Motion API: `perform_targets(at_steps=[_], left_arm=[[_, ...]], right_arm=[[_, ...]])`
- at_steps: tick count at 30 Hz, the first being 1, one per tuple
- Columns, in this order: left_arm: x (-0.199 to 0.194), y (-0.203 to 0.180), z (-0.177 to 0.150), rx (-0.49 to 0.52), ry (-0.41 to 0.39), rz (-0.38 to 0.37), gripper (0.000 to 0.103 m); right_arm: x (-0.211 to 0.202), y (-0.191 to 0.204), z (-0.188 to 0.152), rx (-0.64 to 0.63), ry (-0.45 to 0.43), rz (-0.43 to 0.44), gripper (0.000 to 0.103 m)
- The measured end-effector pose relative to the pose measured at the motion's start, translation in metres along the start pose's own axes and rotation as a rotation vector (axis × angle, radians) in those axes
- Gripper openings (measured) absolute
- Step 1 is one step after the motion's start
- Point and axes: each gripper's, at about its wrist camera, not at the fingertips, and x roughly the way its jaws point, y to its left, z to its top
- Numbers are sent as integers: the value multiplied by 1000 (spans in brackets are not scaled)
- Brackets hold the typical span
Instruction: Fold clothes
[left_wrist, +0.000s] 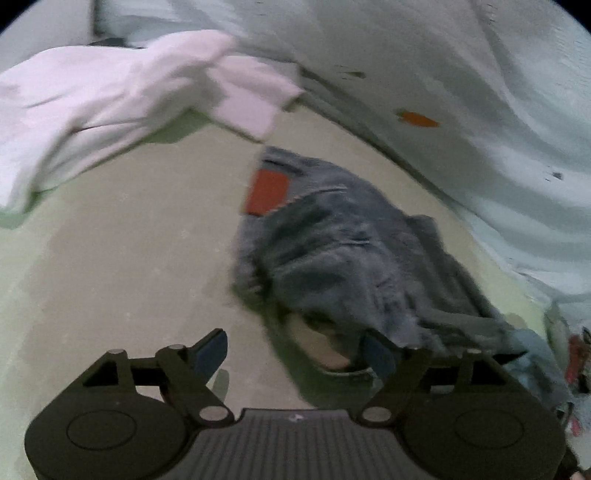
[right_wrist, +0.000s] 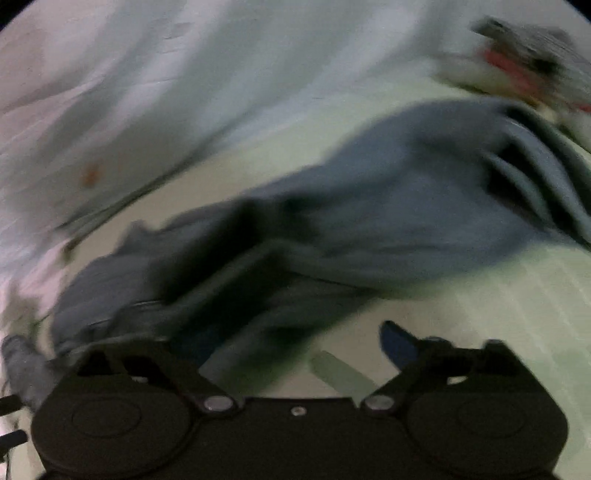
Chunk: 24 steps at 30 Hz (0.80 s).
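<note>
the left hand-held gripper (left_wrist: 295, 354) has its jaws spread wide, holding nothing, with its right finger touching the edge of a crumpled grey garment (left_wrist: 343, 258) that lies on a pale green surface (left_wrist: 129, 258). a white cloth (left_wrist: 110, 92) lies well apart to the upper left. the right hand-held gripper (right_wrist: 291, 350) is also spread wide and empty, just beside the blurred grey garment (right_wrist: 388, 206).

My left claw (left_wrist: 295, 354) hangs wide open above the bed (left_wrist: 122, 266), its right finger touching the crumpled grey garment (left_wrist: 340, 258).
</note>
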Motion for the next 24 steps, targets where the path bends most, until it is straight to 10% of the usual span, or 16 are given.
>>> perform_targets(at_steps=[6,12,17,24], left_arm=[[27,-33,13,41,29,-107,95],[52,-54,9,140,70,-21,96],[42,-28,8,76,90,23,26],[-5,30,9,-71,14,76,17]], right_arm=[[10,-38,7,104,-5,-106,100],[17,-29,6,76,-5,-113,102],[16,-17,-2,46,2,-101,102],[-5,-26,-12,74,-25,-111,102]])
